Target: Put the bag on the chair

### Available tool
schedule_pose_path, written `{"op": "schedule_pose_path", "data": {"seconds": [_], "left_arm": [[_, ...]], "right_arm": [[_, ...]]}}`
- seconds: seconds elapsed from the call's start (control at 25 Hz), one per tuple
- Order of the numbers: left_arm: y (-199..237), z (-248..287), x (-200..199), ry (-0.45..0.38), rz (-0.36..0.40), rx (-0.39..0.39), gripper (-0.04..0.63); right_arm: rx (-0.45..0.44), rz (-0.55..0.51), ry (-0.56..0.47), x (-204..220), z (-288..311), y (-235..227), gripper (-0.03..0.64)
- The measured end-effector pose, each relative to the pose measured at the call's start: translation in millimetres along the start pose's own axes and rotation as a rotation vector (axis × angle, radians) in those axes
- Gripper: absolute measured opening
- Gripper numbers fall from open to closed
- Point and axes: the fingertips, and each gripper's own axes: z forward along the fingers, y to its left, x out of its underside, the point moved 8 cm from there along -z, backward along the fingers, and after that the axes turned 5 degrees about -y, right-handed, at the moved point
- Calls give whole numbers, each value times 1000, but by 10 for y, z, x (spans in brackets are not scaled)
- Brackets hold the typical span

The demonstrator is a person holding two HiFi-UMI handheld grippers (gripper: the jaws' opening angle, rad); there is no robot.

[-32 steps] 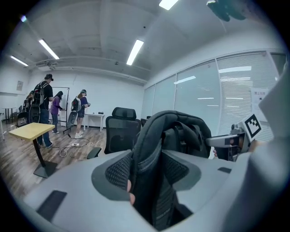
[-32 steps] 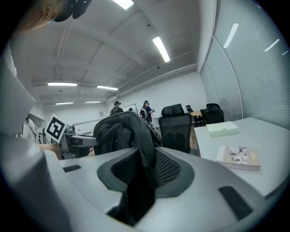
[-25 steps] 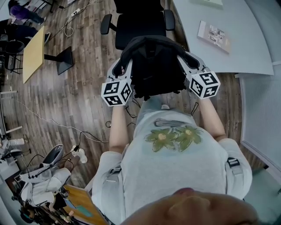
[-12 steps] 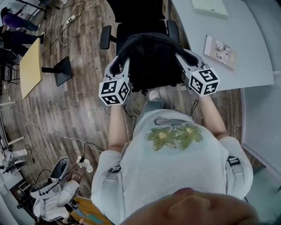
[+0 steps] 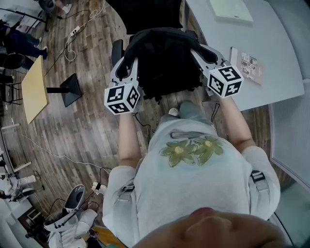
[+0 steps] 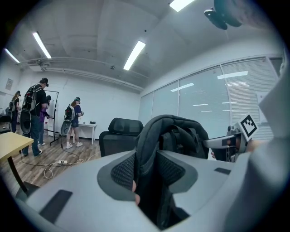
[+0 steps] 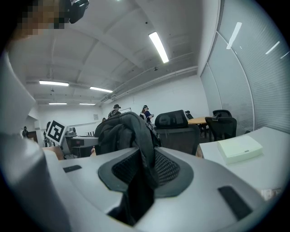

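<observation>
A black backpack hangs between my two grippers, over the seat of a black office chair whose backrest lies beyond it. My left gripper is shut on a padded shoulder strap at the bag's left side. My right gripper is shut on the other strap at its right side. In the left gripper view the chair stands behind the bag, and the right gripper shows past it. The chair's seat is hidden under the bag.
A grey table lies close on the right with a booklet and a pale flat box on it. A yellow table and floor cables are at the left. Several people stand far back.
Both grippers have carried the bag forward, from in front of the chair to over its seat. The person has stepped closer to the chair.
</observation>
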Motion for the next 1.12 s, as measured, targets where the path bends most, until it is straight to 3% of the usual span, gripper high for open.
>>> {"op": "schedule_pose_path", "data": {"seconds": [0.2,0.52,1.12], "left_arm": [[58,112,-10,-6,-4,-10,150],[442,1215,-149,31,-19,-60,149],[779,2159,-504,-35,29,-102,147]], "right_arm": [[-8,-15,-8,-40,129,-73,106],[-53,23,25,-266,1182,-870,106],[-107,-7,-16,-690,2097,-1492,107]]}}
